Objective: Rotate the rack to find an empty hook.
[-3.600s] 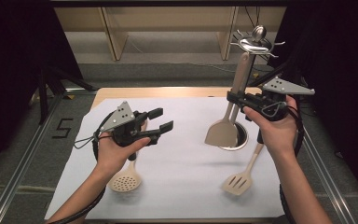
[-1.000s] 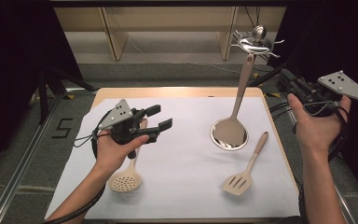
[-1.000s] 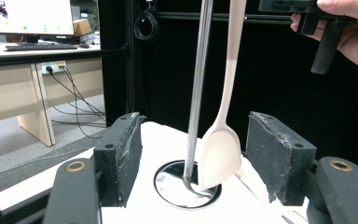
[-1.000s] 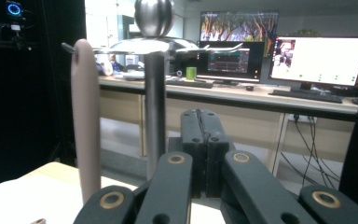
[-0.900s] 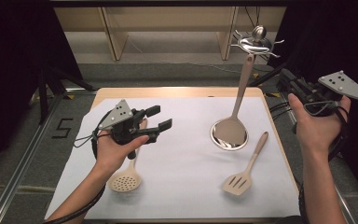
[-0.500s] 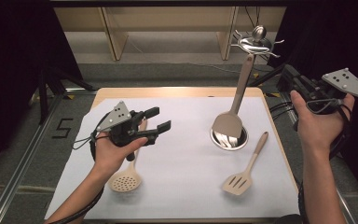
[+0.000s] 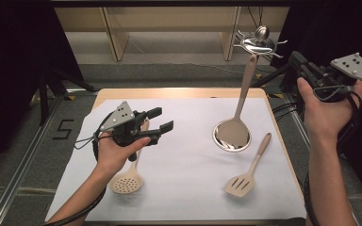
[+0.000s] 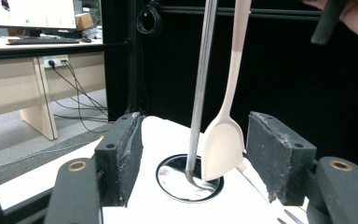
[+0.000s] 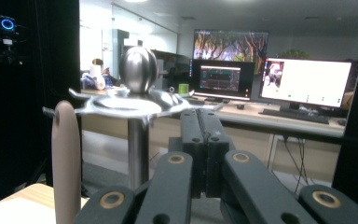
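A chrome utensil stand [image 7: 258,43] rises from its round base [image 7: 220,140] at the right of the table. A beige solid spoon [image 7: 243,96] hangs from one of its hooks, its head low over the base. My right gripper [image 7: 296,60] is shut on nothing, held high and right of the stand's top [image 9: 135,100], apart from the spoon's handle end [image 9: 67,154]. Over the table's left stands my left gripper [image 7: 166,118], open and empty. It looks at the stand's pole [image 8: 200,84] and the spoon [image 8: 223,144]. A beige skimmer [image 7: 127,181] lies partly under my left hand.
A beige slotted turner [image 7: 247,172] lies on the white paper [image 7: 184,165] in front of the stand. The wooden table's right edge [image 7: 283,141] is close to the stand. Pale shelving [image 7: 169,19] stands behind the table, and dark curtains hang at both sides.
My right gripper, earlier shut on the spoon's handle at the stand, has let go and drawn off up and to the right. The spoon now hangs free. My left gripper has stayed still.
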`<action>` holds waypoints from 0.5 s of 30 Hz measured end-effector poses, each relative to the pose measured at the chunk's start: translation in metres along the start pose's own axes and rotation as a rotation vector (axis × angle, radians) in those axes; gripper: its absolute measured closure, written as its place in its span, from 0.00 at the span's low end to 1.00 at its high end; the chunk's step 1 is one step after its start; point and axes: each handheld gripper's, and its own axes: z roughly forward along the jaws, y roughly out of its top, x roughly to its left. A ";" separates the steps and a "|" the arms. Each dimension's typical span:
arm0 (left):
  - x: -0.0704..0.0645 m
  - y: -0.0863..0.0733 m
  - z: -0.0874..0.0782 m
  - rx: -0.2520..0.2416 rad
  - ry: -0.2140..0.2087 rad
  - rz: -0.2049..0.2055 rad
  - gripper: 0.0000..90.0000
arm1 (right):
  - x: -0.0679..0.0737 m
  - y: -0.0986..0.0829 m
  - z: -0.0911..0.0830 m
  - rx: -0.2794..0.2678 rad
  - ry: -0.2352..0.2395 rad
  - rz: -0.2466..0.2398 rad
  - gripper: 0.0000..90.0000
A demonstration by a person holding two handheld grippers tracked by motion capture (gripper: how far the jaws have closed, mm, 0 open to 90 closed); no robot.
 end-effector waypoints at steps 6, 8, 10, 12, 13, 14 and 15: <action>0.001 0.004 -0.002 -0.011 -0.006 0.011 0.40 | 0.007 0.004 0.007 0.030 0.024 -0.007 1.00; 0.000 0.005 -0.002 -0.014 -0.005 0.013 0.40 | 0.008 0.006 0.010 0.029 0.028 -0.023 1.00; -0.001 0.005 -0.002 -0.014 -0.008 0.013 0.40 | 0.011 0.006 0.011 0.032 0.032 -0.015 1.00; 0.000 0.004 -0.002 -0.013 -0.008 0.014 0.40 | 0.012 0.007 0.011 0.034 0.036 -0.017 1.00; 0.000 0.004 -0.002 -0.012 -0.007 0.012 0.40 | 0.012 0.007 0.011 0.035 0.037 -0.017 1.00; 0.000 0.004 -0.001 -0.011 -0.007 0.010 0.40 | 0.012 0.007 0.012 0.035 0.038 -0.017 1.00; 0.000 0.003 -0.001 -0.009 -0.004 0.005 0.40 | 0.012 0.007 0.011 0.031 0.037 -0.030 1.00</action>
